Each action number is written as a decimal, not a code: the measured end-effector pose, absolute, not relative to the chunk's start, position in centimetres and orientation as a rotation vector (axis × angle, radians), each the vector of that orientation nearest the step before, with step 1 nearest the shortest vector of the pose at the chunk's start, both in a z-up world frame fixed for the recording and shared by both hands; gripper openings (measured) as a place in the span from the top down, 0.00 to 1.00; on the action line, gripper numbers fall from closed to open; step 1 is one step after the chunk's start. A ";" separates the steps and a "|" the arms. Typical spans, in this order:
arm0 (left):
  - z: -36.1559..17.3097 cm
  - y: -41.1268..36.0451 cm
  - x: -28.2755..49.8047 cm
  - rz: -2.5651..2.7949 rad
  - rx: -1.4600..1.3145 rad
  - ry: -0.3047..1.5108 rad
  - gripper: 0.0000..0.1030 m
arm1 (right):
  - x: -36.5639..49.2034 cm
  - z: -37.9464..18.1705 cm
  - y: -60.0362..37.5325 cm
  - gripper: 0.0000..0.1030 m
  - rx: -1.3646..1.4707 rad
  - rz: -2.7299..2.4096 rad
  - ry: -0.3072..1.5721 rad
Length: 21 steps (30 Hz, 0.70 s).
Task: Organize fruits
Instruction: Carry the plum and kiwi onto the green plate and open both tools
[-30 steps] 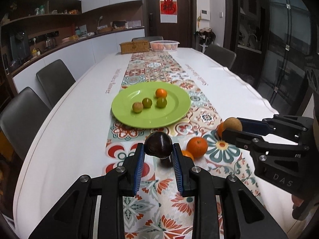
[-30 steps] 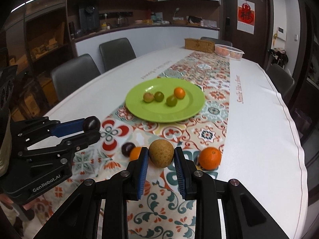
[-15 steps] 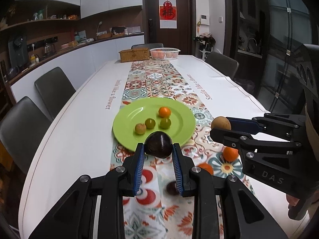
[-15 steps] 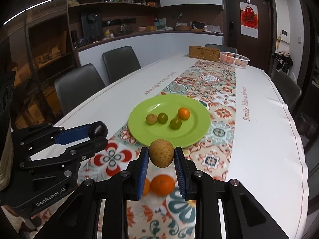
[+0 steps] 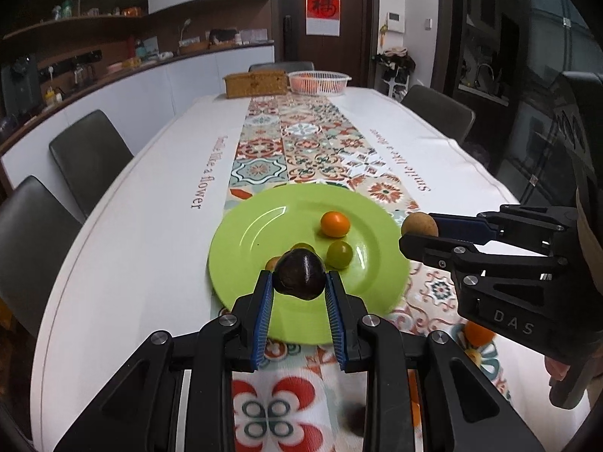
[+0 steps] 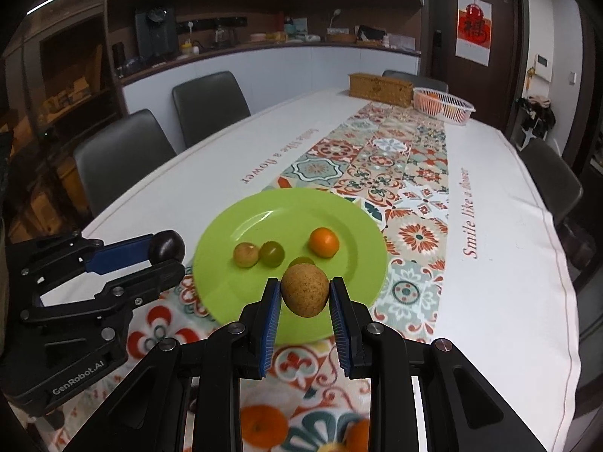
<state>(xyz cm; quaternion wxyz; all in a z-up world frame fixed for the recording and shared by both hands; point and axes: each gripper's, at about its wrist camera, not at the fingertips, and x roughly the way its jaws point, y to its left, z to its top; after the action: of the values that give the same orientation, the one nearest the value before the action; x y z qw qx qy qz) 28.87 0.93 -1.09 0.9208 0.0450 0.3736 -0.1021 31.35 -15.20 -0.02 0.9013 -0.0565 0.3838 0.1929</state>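
**Fruit sorting: partly done, two pieces in transit**

Four small fruits are seen on the green plate (image 5: 241, 248). A dark plum (image 5: 299, 275), clamped in the left claw (image 5: 299, 293), and a brown fruit (image 6: 304, 290), clamped in the right claw (image 6: 305, 301), are held over the plate's near rim. Oranges (image 6: 264, 425) are left on the counter (image 5: 132, 226) nearer than the plate.

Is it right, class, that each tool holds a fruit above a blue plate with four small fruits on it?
Not quite: the plate is green, not blue, as the right wrist view shows. The left tool holds a dark fruit, the right tool a brown fruit, and four small fruits lie on it.
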 end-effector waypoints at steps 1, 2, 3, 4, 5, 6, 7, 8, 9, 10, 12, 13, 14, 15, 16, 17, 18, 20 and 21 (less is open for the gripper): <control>-1.4 0.9 29.5 -0.210 0.095 0.776 0.73 | 32.0 -0.3 -15.1 0.73 -0.118 0.403 0.805; -1.7 1.0 30.1 -0.207 0.096 0.785 0.73 | 32.5 -0.6 -14.9 0.73 -0.122 0.402 0.813; -2.0 1.1 30.6 -0.207 0.094 0.792 0.73 | 33.1 -0.9 -14.8 0.73 -0.131 0.401 0.824; -2.2 1.2 31.2 -0.209 0.090 0.802 0.73 | 33.5 -1.2 -14.7 0.73 -0.136 0.398 0.830; -2.5 1.4 31.9 -0.209 0.088 0.810 0.73 | 34.1 -1.5 -14.6 0.73 -0.141 0.395 0.840; -2.7 1.5 32.4 -0.210 0.088 0.816 0.73 | 34.7 -1.9 -14.5 0.73 -0.145 0.393 0.850; -3.0 1.6 33.0 -0.209 0.089 0.827 0.73 | 35.2 -2.2 -14.4 0.73 -0.147 0.388 0.857; -3.3 1.7 33.7 -0.209 0.091 0.839 0.73 | 35.6 -2.4 -14.3 0.73 -0.146 0.383 0.863; -3.5 1.7 34.2 -0.208 0.094 0.850 0.73 | 36.0 -2.7 -14.3 0.73 -0.144 0.379 0.870; -3.8 1.7 34.9 -0.209 0.099 0.862 0.73 | 36.5 -3.1 -14.2 0.73 -0.140 0.376 0.881; -4.2 1.8 35.8 -0.213 0.103 0.877 0.73 | 37.2 -3.5 -14.2 0.73 -0.136 0.371 0.894; -4.4 1.7 36.2 -0.215 0.104 0.883 0.73 | 37.5 -3.7 -14.2 0.73 -0.135 0.368 0.899; -4.6 1.7 36.6 -0.217 0.104 0.890 0.73 | 37.8 -3.8 -14.2 0.73 -0.133 0.365 0.904; -4.8 1.8 37.0 -0.221 0.098 0.900 0.73 | 38.1 -4.0 -14.1 0.73 -0.130 0.365 0.907; -4.9 1.8 37.2 -0.227 0.091 0.906 0.73 | 38.4 -4.1 -14.1 0.73 -0.127 0.365 0.913; -5.0 1.7 37.4 -0.233 0.086 0.911 0.72 | 38.5 -4.2 -14.1 0.73 -0.125 0.366 0.915; -5.0 1.7 37.6 -0.235 0.083 0.914 0.72 | 38.7 -4.3 -14.1 0.73 -0.125 0.368 0.918; -5.0 1.6 37.6 -0.234 0.084 0.908 0.72 | 38.8 -4.3 -14.1 0.73 -0.112 0.378 0.916; -5.0 1.5 37.5 -0.233 0.085 0.908 0.71 | 38.8 -4.2 -14.2 0.71 -0.104 0.381 0.917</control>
<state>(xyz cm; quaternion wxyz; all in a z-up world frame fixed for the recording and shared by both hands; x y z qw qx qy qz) 37.53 1.54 -5.01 0.8914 0.0409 0.4373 -0.1120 38.85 -14.20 -4.21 0.8779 -0.0500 0.4397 0.1828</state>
